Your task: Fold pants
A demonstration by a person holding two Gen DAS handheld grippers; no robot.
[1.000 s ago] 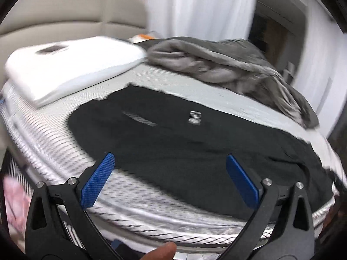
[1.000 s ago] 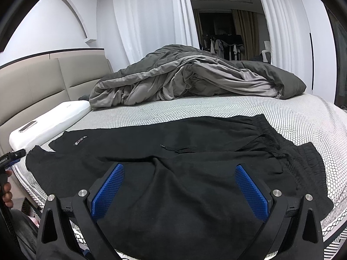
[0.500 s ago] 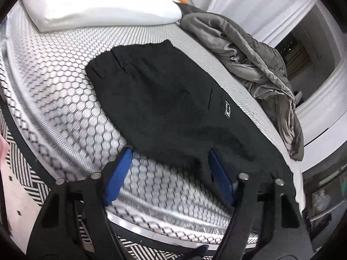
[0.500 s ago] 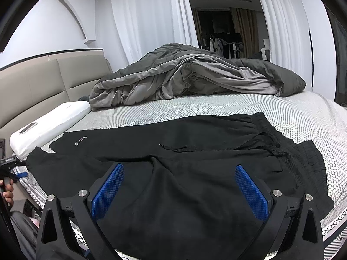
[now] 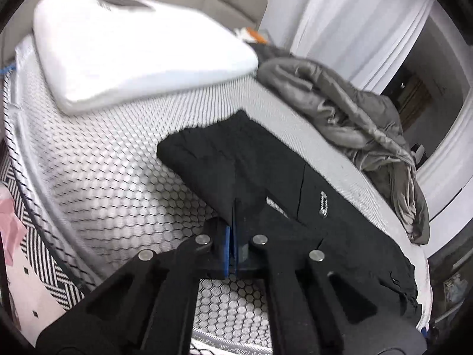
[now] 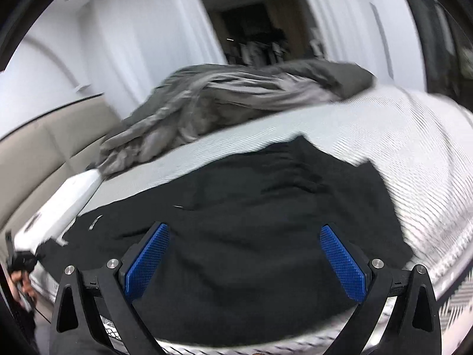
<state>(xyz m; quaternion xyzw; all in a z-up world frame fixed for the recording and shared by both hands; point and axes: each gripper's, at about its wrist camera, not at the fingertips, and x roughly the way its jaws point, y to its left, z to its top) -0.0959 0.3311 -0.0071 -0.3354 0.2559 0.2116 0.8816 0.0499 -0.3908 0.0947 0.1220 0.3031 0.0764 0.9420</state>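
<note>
Black pants (image 5: 295,195) lie spread on the bed (image 5: 118,183), unfolded. Left claw (image 5: 233,230) has just been closing and now pinches a leg's edge. Right claw (image 6: 245,260) hangs released above the waist end. All folds remain.

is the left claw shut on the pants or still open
Shut on the pants: the left claw has just closed, its blue pads pinching the black hem.

Item count, bed area:
- Pants (image 5: 266,171): one pair, black.
- Pillow (image 5: 133,47): one, white.
- Duvet (image 6: 236,97): one, grey, bunched.
- Mattress (image 5: 118,183): one, honeycomb-patterned.
- Grippers: two, the left gripper (image 5: 233,224) and the right gripper (image 6: 245,260), each with two blue pads (image 6: 147,260).
</note>
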